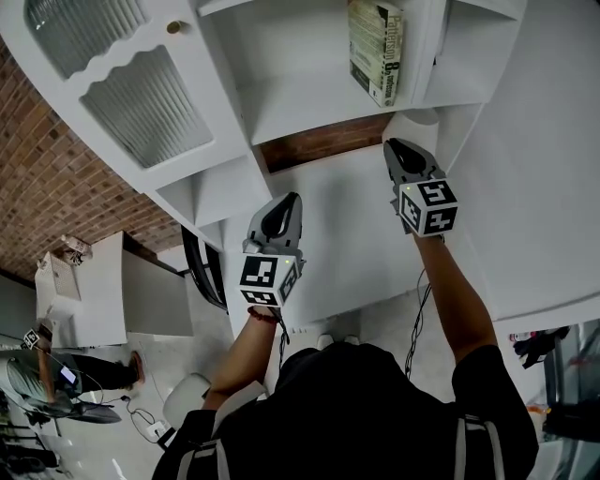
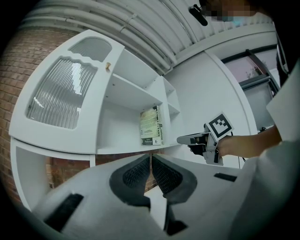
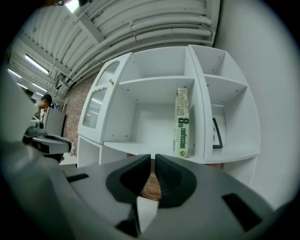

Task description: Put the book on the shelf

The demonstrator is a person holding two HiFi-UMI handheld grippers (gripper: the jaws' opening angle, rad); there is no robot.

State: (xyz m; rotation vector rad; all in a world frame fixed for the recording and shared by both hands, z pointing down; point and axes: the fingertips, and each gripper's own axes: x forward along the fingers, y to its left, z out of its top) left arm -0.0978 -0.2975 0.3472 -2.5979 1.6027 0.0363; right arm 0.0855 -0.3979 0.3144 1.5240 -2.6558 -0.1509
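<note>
The book [image 3: 183,123] is on the white shelf [image 1: 300,108]. It stands up straight in the middle box of the shelf, right at that box's right wall. Its spine faces out into the room, with green and black letters on it.

The person holds both grippers up in front of the shelf, below the book. Neither one touches the book.

The right gripper [image 3: 153,161] is pressed together, with nothing in it. It points up at the shelf board under the book.

The left gripper [image 2: 151,161] is lower down and off to the left. It is together too, and nothing is in it.

To the left of the book's box there is a white door with wavy glass [image 1: 141,103] and a small round knob [image 1: 174,27]. In the next box to the right of the book, a small dark picture frame [image 3: 216,133] leans at the side. A red brick wall [image 1: 47,187] shows behind and under the shelf. Far off on the left, another person [image 1: 56,375] is in the room.
</note>
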